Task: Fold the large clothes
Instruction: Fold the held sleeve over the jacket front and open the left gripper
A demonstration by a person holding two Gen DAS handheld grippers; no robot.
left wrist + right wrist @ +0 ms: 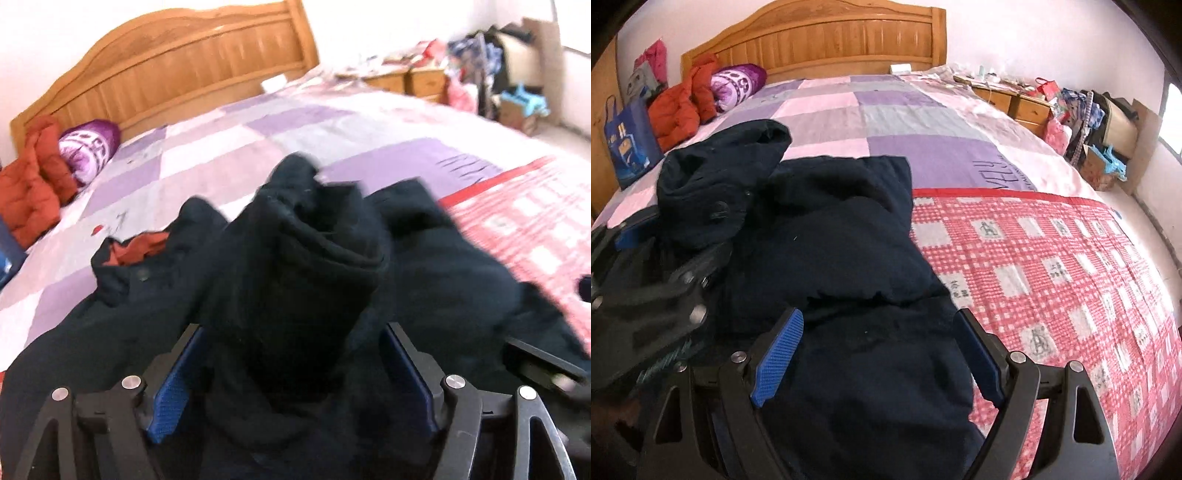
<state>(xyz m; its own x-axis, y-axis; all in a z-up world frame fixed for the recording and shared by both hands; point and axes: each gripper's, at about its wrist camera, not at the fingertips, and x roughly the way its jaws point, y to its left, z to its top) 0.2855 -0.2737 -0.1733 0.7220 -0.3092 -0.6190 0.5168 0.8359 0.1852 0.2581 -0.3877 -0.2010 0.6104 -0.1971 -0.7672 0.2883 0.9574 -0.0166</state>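
Item: dark coat [831, 236], half-folded on bed [1052, 258]. Left tongs [295, 373] gaping around loose sleeve; right tongs [882, 354] gaping, gripping nothing. Advice: be flattening layers before regrasping.

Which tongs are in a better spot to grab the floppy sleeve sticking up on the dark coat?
Probably the left tongs. The sleeve of the dark coat rises right between their open blue pads. The right tongs are open too, but they sit over the coat's flat body, with the sleeve off to their left.
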